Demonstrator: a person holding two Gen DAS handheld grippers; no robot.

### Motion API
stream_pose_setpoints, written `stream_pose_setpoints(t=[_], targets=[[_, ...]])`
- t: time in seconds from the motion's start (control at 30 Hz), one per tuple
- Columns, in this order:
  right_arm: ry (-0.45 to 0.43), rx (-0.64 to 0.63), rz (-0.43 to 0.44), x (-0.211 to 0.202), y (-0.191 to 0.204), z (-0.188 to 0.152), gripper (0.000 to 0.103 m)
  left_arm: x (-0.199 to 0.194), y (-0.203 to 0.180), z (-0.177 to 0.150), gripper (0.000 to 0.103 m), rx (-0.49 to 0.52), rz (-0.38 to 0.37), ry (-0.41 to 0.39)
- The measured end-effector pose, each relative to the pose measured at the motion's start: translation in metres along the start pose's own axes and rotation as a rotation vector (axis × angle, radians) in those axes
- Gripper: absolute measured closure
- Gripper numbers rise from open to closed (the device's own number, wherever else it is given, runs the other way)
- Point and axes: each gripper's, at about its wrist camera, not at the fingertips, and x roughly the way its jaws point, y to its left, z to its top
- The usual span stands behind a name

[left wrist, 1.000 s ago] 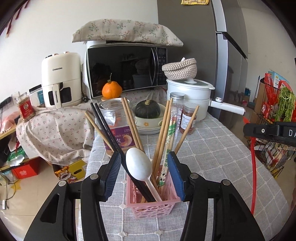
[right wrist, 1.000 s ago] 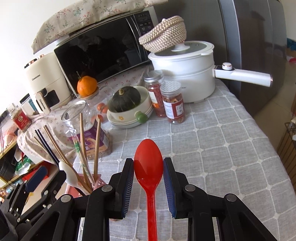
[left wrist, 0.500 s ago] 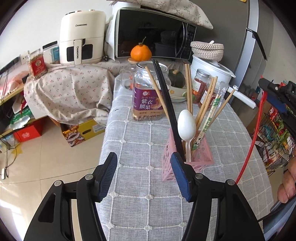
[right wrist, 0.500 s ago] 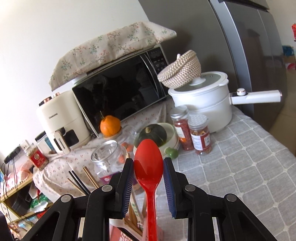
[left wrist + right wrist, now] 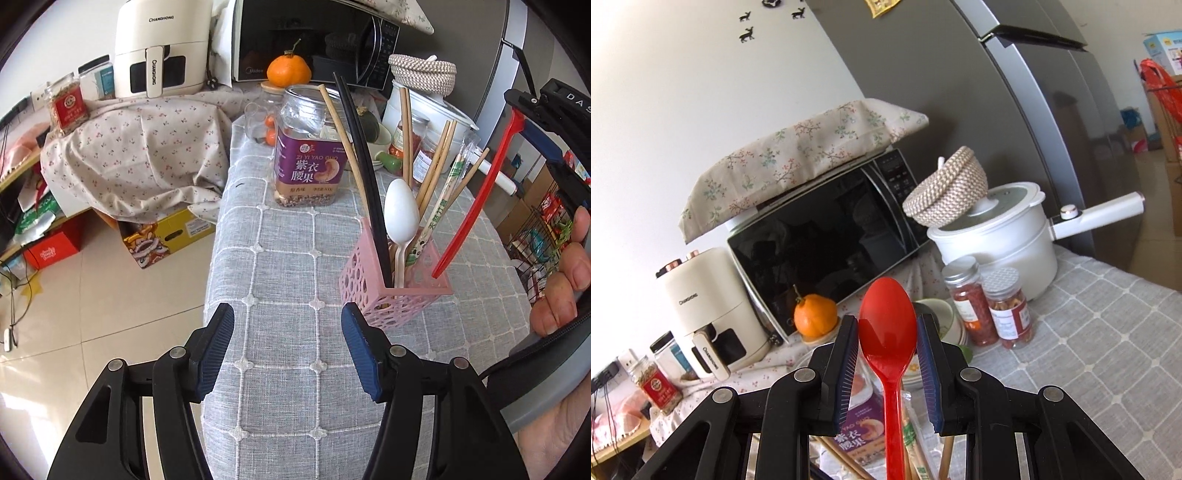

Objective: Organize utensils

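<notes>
The right claw (image 5: 887,334) grips a red plastic spoon (image 5: 888,332) by its bowl, blue pads pressed on both sides, handle hanging down; in the left wrist view the handle tip sits just at the rim of the pink perforated plastic utensil holder (image 5: 388,291) near the worktop's (image 5: 288,369) right edge. That holder carries a white plastic spoon (image 5: 400,216), black chopsticks (image 5: 364,158) and wooden chopsticks (image 5: 434,168). The left claw (image 5: 288,341) hovers wide and empty over the grey checked cloth at the worktop's left edge
</notes>
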Motion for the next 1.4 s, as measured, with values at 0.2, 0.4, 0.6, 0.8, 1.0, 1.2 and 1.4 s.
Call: stream_pose_setpoints(t=[0.2,0.4,0.6,0.8,1.0,1.2,1.4], targets=[[-0.013,-0.027,-0.044,0.009,0.0,-0.01,0.074,0.004,0.005,0.002,0.04,-0.012,0.005,0.008],[0.024,-0.033,-0.046,0.012,-0.003,-0.023,0.072,0.004,0.003,0.005,0.04,-0.012,0.005,0.0],[0.081,-0.058,-0.005,0.004,-0.005,-0.028,0.056,0.002,-0.004,0.006,0.04,0.004,0.009,-0.007],[0.127,-0.106,0.021,-0.012,-0.02,-0.012,0.03,-0.007,-0.014,0.003,0.035,0.022,0.017,-0.025],[0.198,-0.148,-0.014,-0.029,-0.051,0.013,0.015,-0.025,-0.037,0.0,0.023,0.047,0.029,-0.078],[0.26,-0.2,-0.068,-0.052,-0.079,0.036,0.001,-0.046,-0.068,-0.002,0.011,0.052,0.038,-0.121],[0.363,-0.295,-0.113,-0.067,-0.097,0.042,0.001,-0.068,-0.099,-0.005,0.002,0.06,0.02,-0.144]])
